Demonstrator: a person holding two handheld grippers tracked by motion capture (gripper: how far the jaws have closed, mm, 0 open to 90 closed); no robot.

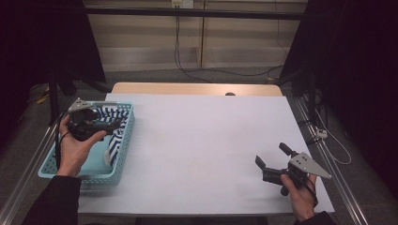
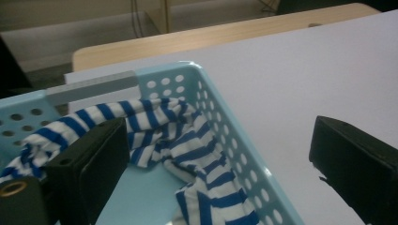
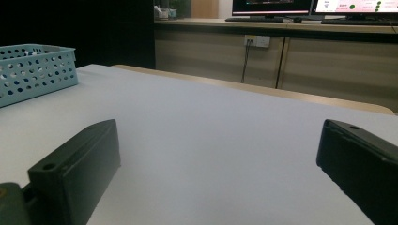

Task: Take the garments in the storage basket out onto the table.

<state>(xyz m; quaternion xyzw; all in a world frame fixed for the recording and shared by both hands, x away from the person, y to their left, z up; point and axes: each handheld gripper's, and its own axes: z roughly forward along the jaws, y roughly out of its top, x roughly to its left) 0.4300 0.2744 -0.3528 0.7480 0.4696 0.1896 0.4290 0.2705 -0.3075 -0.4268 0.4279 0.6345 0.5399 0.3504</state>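
Observation:
A light blue perforated basket [image 1: 126, 136] stands at the table's left edge with a blue-and-white striped cloth [image 1: 112, 142] bunched inside. My left gripper [image 1: 116, 126] hovers over the basket, pointing right, open and holding nothing. In the left gripper view the cloth [image 2: 187, 140] lies along the basket's wall [image 2: 164, 77]. The left gripper [image 2: 218, 136] has one jaw above the basket and the other out over the table. My right gripper [image 1: 272, 155] rests low near the front right corner, open and empty. Its jaws [image 3: 219, 136] point across the table toward the basket [image 3: 37, 70].
A white sheet [image 1: 202, 136] covers the tabletop, with a strip of bare wood [image 1: 197, 88] along the far edge and a small dark object [image 1: 230, 93] there. Stands and cables sit on the floor at both sides. Monitors [image 3: 277, 7] stand on a far desk.

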